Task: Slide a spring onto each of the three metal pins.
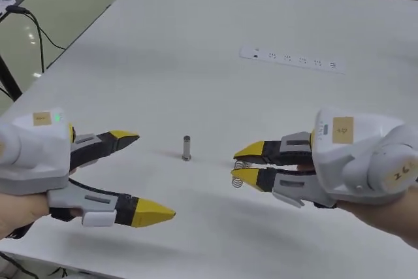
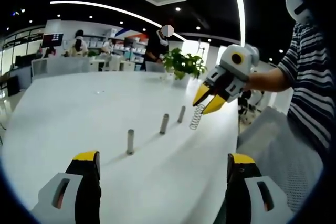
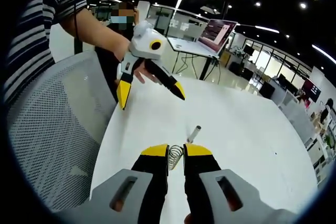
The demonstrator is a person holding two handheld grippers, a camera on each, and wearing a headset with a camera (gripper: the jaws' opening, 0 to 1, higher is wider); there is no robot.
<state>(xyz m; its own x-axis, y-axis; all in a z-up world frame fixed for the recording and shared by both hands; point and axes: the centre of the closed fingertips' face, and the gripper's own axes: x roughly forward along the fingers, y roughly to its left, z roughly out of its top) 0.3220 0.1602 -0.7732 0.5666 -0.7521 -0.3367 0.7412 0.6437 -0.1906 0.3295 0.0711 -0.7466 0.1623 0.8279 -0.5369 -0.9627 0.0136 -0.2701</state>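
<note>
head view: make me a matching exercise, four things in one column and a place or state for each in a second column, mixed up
Things
1. left hand-held gripper
2. right hand-held gripper
3. metal pin
4. power strip

Places or states
A. lies flat at the far side of the table
B. jaws spread wide, holding nothing
C. jaws shut on a spring
D. stands upright between the two hand-held grippers

Pairs: 1-B, 2-C, 3-D, 4-A
</note>
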